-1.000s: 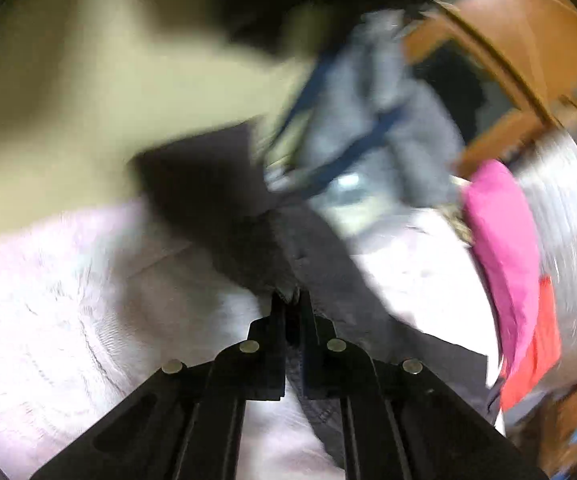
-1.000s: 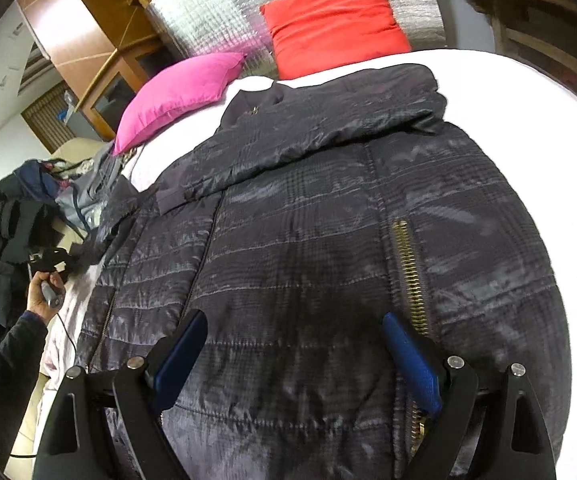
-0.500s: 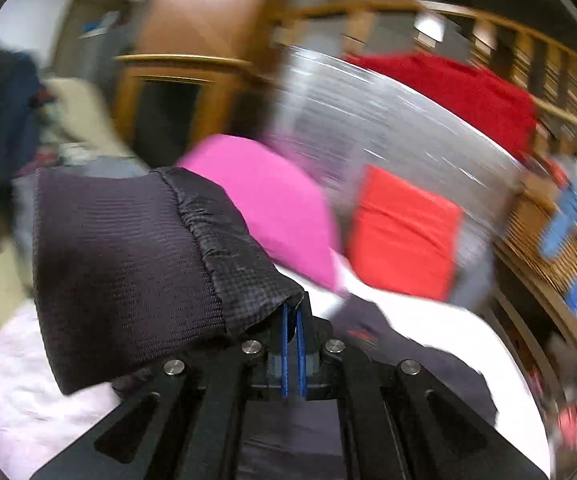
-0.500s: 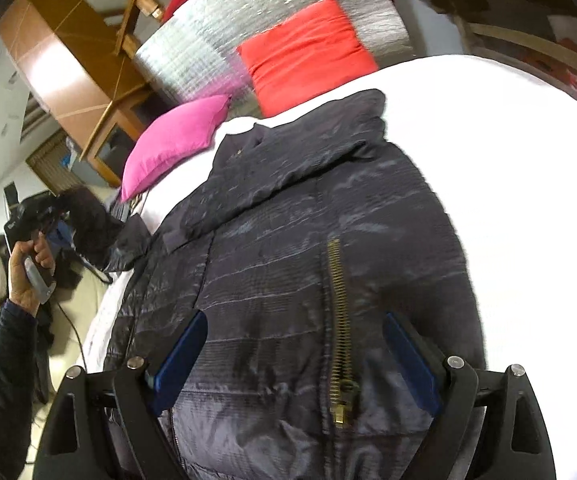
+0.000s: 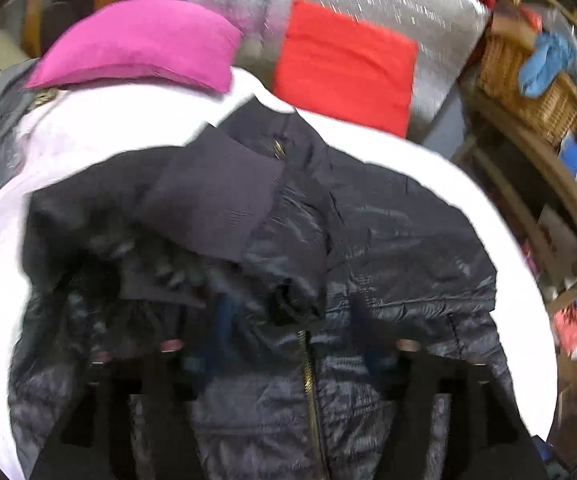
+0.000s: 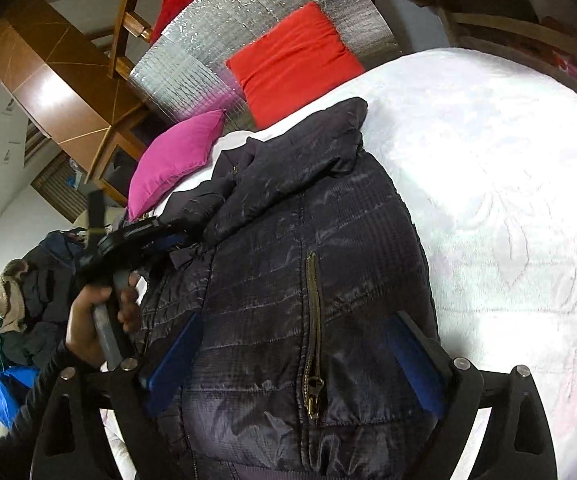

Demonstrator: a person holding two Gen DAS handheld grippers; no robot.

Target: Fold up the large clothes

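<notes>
Black quilted jacket [image 6: 300, 264] lies on the white bedspread [image 6: 508, 208], collar toward two cushions, one pink [image 5: 136, 44], one red [image 5: 344, 68]. Left gripper [image 5: 288, 344], tilted down above the jacket in the person's hand [image 6: 96, 316], has just been opening, nothing between. Right gripper [image 6: 292, 364] hovers, spread wide, empty.

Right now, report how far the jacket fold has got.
Done: both sleeves lie across the dark jacket's front, the left sleeve just dropped there. In hand: nothing; the left tongs have just been opening, empty, and the right tongs hover open. Left: folding the body over.
</notes>
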